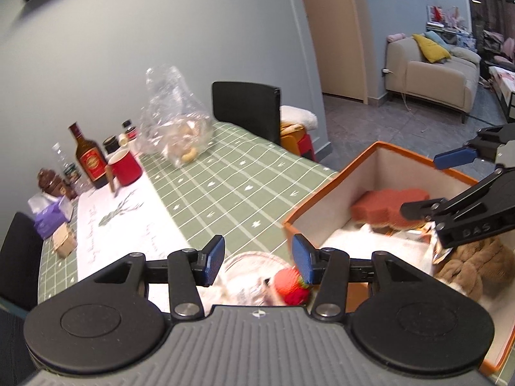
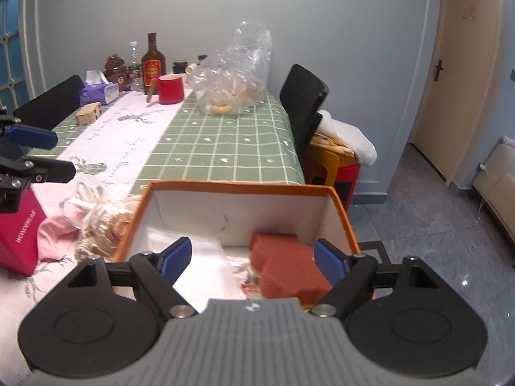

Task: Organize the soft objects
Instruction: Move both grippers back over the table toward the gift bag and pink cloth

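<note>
An orange-rimmed box stands at the table's near right corner. It holds a red sponge, a white cloth and a brown plush. My right gripper hangs open over the box with nothing between its pads; it also shows in the left wrist view, right gripper. My left gripper is open just left of the box, above a red knitted strawberry and a clear wrap. Beside the box lie a pink cloth and a cream rope bundle.
A red carton stands at the near left. At the far end of the green checked table are a clear plastic bag, a red mug, a bottle and a tissue box. Black chairs flank the table.
</note>
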Tool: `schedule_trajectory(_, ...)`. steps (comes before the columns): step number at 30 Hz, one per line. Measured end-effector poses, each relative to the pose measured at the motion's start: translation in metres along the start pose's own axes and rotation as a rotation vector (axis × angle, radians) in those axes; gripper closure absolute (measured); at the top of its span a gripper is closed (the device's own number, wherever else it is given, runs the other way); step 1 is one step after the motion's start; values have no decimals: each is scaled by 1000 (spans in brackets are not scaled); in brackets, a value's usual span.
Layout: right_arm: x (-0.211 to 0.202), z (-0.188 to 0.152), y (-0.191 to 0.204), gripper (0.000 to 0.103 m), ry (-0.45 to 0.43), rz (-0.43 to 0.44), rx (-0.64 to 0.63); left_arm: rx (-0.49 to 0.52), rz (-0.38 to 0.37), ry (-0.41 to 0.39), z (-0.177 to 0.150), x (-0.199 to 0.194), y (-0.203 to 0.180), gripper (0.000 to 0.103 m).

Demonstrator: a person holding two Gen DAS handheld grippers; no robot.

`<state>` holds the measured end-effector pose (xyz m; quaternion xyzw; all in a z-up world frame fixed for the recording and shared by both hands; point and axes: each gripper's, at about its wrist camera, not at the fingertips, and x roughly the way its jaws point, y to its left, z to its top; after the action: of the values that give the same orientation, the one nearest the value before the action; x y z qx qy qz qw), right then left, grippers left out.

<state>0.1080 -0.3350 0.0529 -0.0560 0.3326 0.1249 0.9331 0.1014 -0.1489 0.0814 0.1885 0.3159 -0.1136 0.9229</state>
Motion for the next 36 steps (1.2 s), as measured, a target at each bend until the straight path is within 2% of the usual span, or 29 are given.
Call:
schedule_trajectory(9,-10,12,41,21,-38,45,-61,-42,28,19,-32,-13,37,46)
schedule_trajectory(18,-12,18,91,21,-52,99,-140,-180,15,21,-70,-26,69,38)
schedule_trajectory(28,-5,12,134,21,-28,135,-232,-188,-11,46,-94,-15,70,38)
schedule_trajectory(33,7,9,142,21,5,137,-282,-163,-46,59,-101,-10,60,38)
schedule_trajectory(36,20,8,150,22,36,129,-356,-165,-93,75,-111,-7,50,38)
